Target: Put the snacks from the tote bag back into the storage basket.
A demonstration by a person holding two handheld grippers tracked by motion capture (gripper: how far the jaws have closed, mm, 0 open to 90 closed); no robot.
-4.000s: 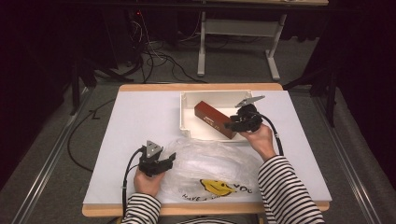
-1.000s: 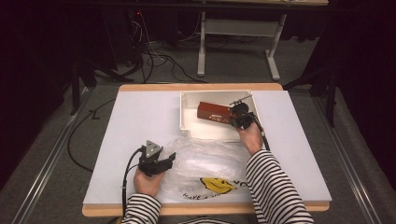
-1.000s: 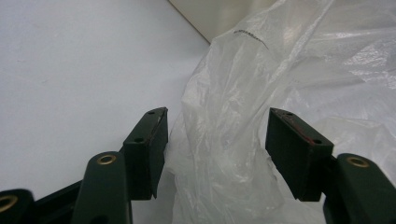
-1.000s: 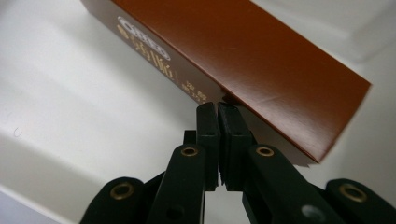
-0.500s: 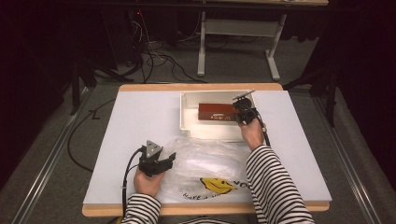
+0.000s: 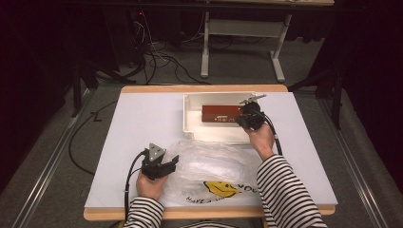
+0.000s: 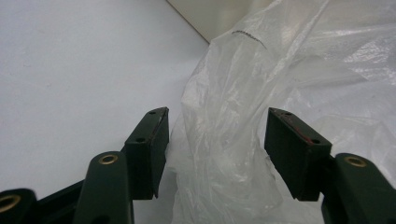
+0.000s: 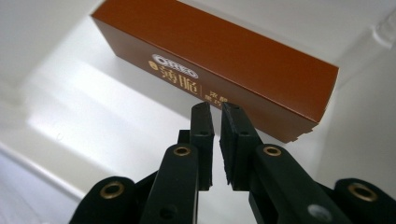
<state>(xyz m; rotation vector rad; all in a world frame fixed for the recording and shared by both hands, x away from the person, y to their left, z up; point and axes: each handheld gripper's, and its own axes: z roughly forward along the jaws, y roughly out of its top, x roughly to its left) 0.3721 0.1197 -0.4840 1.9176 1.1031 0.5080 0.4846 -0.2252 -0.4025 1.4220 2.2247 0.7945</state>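
Observation:
A long brown biscuit box [image 6: 221, 113] [image 8: 224, 60] lies flat inside the white tray [image 6: 190, 118] [image 8: 93, 107], along its far wall. My right gripper [image 6: 241, 118] [image 8: 216, 109] hovers just at the box's right end. Its jaws have just been opening and stand a narrow gap apart with nothing between them. A crumpled clear plastic bag [image 6: 214, 164] [image 7: 243, 93] with a yellow smiley print lies near the table's front edge. My left gripper [image 6: 175, 161] [image 7: 217, 123] rests at the bag's left edge, open, with a fold of the bag loose between its jaws.
The tray sits at the back middle of the white-covered table [image 6: 142, 123]. Bare white surface stretches left of the tray and bag. Cables trail from both grippers. Dark floor with table legs and cords lies beyond the far edge.
Four seconds ago the box was tilted at the tray's right side in my right gripper; now it lies flat by the far wall. The right gripper has lifted slightly. The left gripper has not moved.

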